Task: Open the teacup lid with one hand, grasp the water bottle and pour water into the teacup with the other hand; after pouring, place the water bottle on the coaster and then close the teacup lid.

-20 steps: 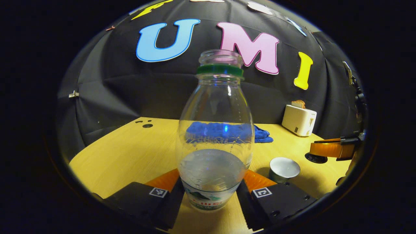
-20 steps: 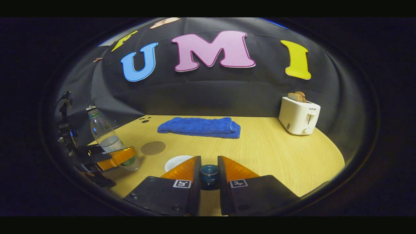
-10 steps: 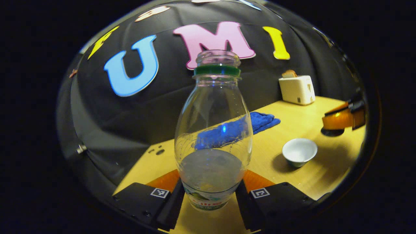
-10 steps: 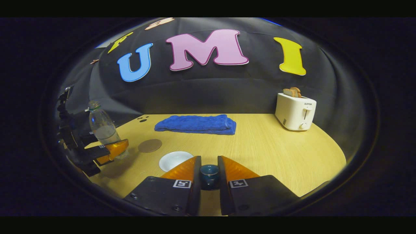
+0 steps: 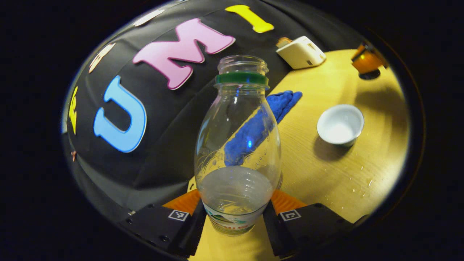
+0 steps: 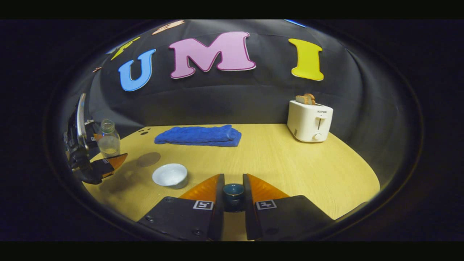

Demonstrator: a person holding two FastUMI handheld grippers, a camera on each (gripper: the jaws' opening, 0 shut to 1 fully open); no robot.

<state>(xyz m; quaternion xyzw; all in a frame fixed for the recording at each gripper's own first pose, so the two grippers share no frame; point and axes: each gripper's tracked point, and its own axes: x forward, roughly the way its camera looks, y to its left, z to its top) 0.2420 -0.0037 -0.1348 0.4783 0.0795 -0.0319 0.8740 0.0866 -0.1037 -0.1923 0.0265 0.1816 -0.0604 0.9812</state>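
The left gripper (image 5: 235,214) pinches the water bottle (image 5: 237,145) low on its body, both fingers pressed against opposite sides just above the label, which leaves the uncapped neck free for pouring. In the left gripper view the surface (image 5: 326,174) appears strongly slanted behind the bottle, so the bottle is judged to be tilting toward the teacup (image 5: 340,123); the water sits in the lower part of the bottle and has not reached the neck. The teacup stands open on the surface, its interior white, with no water clearly visible inside. The right gripper (image 6: 233,194) is closed on the knob of the teacup lid (image 6: 233,192) and holds it off to the side of the cup, which keeps the rim clear for the pour. In the right gripper view the coaster (image 6: 146,158) lies flat between the teacup and the bottle, unoccupied and ready to receive the bottle after pouring. A few droplets (image 5: 359,179) lie on the surface near the teacup. A blue towel (image 6: 197,135) lies toward the back edge and a toaster (image 6: 310,121) stands at the far right, both well apart from the cup. Open room remains around the teacup on all sides.
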